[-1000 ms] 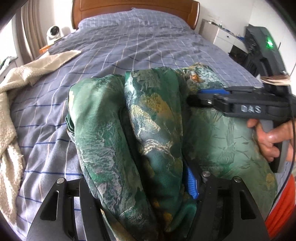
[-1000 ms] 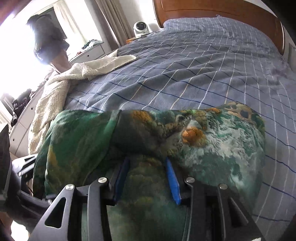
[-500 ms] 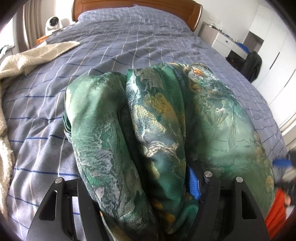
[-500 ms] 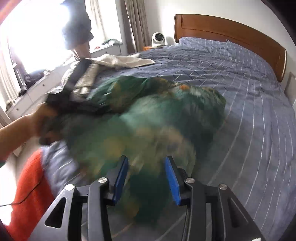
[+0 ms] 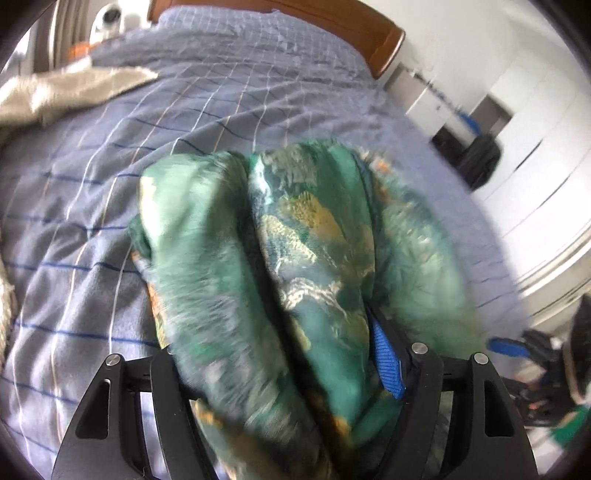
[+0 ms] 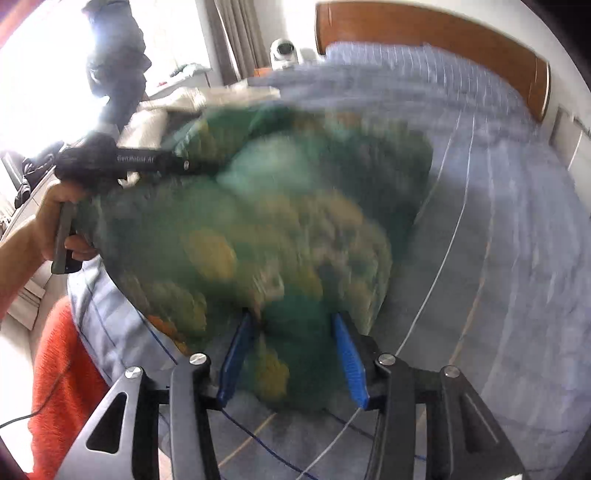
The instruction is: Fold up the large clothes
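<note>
A green patterned garment (image 5: 295, 240) lies bunched in thick folds on the blue checked bed (image 5: 221, 92). My left gripper (image 5: 269, 339) has a thick roll of it filling the gap. Only the right blue pad (image 5: 386, 362) shows, pressed against the cloth, and the jaws are opening. In the blurred right wrist view the garment (image 6: 258, 221) rises in a heap. My right gripper (image 6: 293, 332) has its near edge between both blue pads, jaws opening. The left gripper's body (image 6: 147, 162) and the hand (image 6: 55, 221) holding it sit at the heap's left.
A beige fleece blanket (image 5: 66, 92) lies along the bed's left side. The wooden headboard (image 6: 424, 33) is at the far end, with a small white camera (image 6: 284, 51) beside it. White cabinets (image 5: 535, 110) stand to the right. Orange-red fabric (image 6: 62, 369) is at the bed's near edge.
The right gripper pulled back from over the garment to the heap's near right edge, cloth between its pads. The left view rolled and lifted slightly, its gripper still full of cloth.
</note>
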The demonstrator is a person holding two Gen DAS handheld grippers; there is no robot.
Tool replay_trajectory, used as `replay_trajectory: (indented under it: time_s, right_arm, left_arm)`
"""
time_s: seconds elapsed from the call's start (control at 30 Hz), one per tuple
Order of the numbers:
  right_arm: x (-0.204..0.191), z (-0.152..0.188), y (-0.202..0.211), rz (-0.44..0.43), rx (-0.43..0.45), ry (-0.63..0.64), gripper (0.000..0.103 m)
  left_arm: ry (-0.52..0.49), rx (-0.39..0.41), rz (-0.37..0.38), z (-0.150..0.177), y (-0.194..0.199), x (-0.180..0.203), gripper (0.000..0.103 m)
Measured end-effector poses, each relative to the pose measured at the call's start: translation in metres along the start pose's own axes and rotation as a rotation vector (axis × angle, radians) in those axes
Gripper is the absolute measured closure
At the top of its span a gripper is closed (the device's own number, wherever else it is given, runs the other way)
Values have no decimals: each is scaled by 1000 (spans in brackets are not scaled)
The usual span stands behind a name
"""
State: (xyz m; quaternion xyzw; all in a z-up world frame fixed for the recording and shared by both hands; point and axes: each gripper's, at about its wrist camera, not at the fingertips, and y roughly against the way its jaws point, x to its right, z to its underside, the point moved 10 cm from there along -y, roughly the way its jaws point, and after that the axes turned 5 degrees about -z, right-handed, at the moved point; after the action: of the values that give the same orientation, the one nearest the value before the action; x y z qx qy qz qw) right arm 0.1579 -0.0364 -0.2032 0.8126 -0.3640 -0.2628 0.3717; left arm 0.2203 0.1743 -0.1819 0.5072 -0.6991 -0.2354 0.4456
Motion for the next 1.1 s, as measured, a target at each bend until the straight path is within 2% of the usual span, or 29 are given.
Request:
replay_trajectory:
  time_s: [0.1,0.17,0.23,0.33,0.43,0.6,0.73,0.83,0.9,0.93,1.03,1.07,1.1]
  right_arm:
    - [-22,-45,22,-28,113,59,55]
    - [-43,-68,17,-79,147,94,55]
    - [-67,-85,-7,-150,146,120,55]
    - [-90,-79,-64,-226,42,98,55]
    - [-93,-71,-91,-195,31,95,55]
    - [-90,-70,-91,-191,41,81,55]
    - [-92,-70,-90,-173,44,100,55]
    - [-90,-70,-89,-173,51,98,55]
    - [-90,-69,-91,-165,54,100,55]
    - [-90,-69,-92,-154,58,105,55]
    - [-94,-67,-94,-112,68,118,55]
    - [-94,-67,-95,-102,70,120,55]
    - [-93,-67,-95,-91,66,117,55]
  left_arm:
    - [42,50,70,-8,37,-7,29]
    - [76,89,61,-9,53,-22,22]
    - [114,101,45,-4,60,-40,18]
    - [186,72,51,16,53,-64,18]
    - [217,55,136,33,45,-65,12]
    - [168,21,241,30,20,-44,7]
    - [207,-35,280,24,-7,-53,6]
    - [257,-76,386,21,-18,-49,1]
    - [232,-96,416,14,-23,-32,1]
    - [207,-109,397,11,-27,-26,0]
    - [81,-195,237,11,-54,-6,0]
    - [78,-221,206,11,-63,-6,0]
    - [101,-236,213,11,-65,-8,0]
